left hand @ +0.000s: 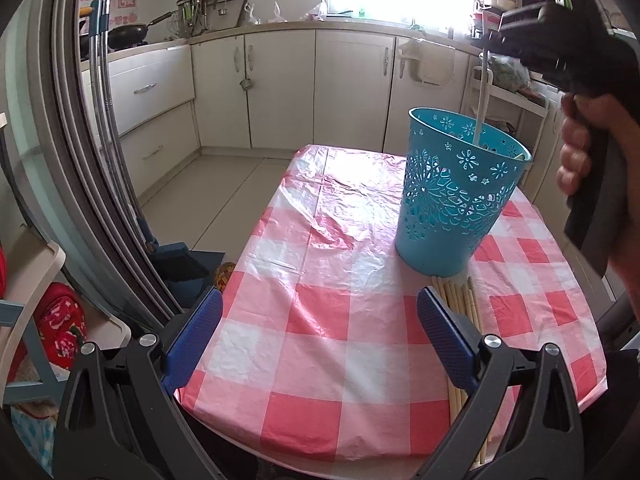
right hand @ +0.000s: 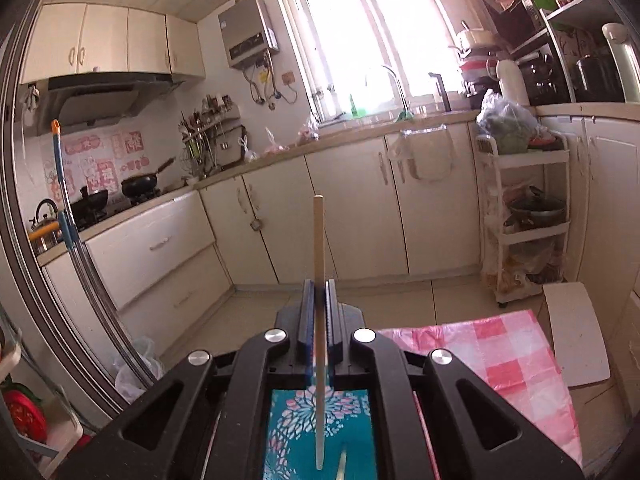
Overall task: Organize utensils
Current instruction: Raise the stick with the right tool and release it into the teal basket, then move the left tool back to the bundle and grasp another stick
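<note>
A teal perforated holder (left hand: 456,188) stands on the pink checked table (left hand: 320,280). My right gripper (left hand: 494,42) is above it, shut on a pale wooden chopstick (left hand: 482,96) whose lower end hangs inside the holder. In the right wrist view the right gripper (right hand: 319,292) clamps the chopstick (right hand: 319,240) upright, with the holder (right hand: 296,432) below. Another stick lies inside the holder (right hand: 342,462). Several chopsticks (left hand: 460,300) lie on the table in front of the holder, by my left gripper's right finger. My left gripper (left hand: 320,316) is open and empty, low over the table's near side.
Kitchen cabinets (left hand: 280,92) line the far wall. A white rack (right hand: 528,216) of pots stands right. A sliding door frame (left hand: 80,160) and a broom sit left of the table. White cardboard (right hand: 576,332) lies beyond the table's right side.
</note>
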A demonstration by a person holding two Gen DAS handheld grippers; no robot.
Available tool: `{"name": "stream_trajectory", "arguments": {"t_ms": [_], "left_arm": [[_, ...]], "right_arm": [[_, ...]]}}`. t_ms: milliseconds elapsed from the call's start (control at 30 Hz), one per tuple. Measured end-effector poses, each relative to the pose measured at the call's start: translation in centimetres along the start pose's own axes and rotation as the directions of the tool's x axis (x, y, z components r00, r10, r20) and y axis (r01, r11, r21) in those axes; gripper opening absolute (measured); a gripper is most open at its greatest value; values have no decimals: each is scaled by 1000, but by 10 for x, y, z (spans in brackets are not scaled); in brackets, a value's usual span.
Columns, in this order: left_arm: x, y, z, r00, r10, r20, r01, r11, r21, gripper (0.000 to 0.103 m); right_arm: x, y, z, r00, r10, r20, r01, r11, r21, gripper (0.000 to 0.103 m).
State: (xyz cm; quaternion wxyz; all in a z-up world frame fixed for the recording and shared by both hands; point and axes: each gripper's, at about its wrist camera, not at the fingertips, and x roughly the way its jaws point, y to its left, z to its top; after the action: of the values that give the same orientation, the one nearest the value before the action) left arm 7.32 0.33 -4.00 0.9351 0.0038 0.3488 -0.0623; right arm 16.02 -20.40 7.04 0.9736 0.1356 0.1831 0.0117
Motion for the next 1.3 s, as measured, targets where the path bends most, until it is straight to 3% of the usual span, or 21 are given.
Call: {"name": "stream_trajectory", "arguments": {"t_ms": [100, 167, 267, 433, 533, 600, 700, 767, 867, 1100, 1300], "left_arm": [[0, 4, 0, 1000, -3, -3, 3, 1000, -18, 94], [-1, 7, 1, 1000, -5, -7, 5, 999, -32, 94], [-5, 9, 1, 1000, -7, -2, 7, 999, -44, 94], [-16, 10, 0, 1000, -5, 15, 6, 999, -50, 95], [-20, 10, -2, 1000, -9, 14, 9, 999, -54, 95], [-23, 9, -5, 1000, -13, 12, 14, 998, -55, 95], [-28, 6, -9, 1000, -22, 11, 23, 999, -45, 95], [-32, 2, -12, 1000, -29, 9, 29, 999, -30, 95], [-37, -2, -17, 999, -35, 8, 36, 999, -16, 95], [-41, 0, -20, 999, -37, 1, 37, 999, -19, 95], [-37, 4, -24, 999, -32, -17, 32, 999, -22, 95]], "right_arm": [[5, -3, -15, 998, -4, -65, 3, 1000, -7, 7], [-3, -4, -19, 997, -8, -80, 6, 1000, -17, 15], [-27, 0, -16, 998, -4, -55, 2, 999, -40, 26], [-99, -1, -14, 1000, -6, 29, 8, 999, -47, 32], [-136, -7, -38, 999, -35, 22, 35, 999, -40, 33], [-149, -10, -67, 998, -56, -38, 55, 998, -41, 33], [-145, -16, -120, 975, -81, -205, 72, 996, -52, 33], [-134, -24, -151, 941, -83, -329, 79, 997, -27, 32], [-118, -30, -175, 901, -75, -427, 79, 997, -7, 26], [-83, -24, -183, 874, -69, -481, 77, 997, -3, 12], [-60, -25, -190, 859, -79, -506, 94, 996, 5, 10]]}}
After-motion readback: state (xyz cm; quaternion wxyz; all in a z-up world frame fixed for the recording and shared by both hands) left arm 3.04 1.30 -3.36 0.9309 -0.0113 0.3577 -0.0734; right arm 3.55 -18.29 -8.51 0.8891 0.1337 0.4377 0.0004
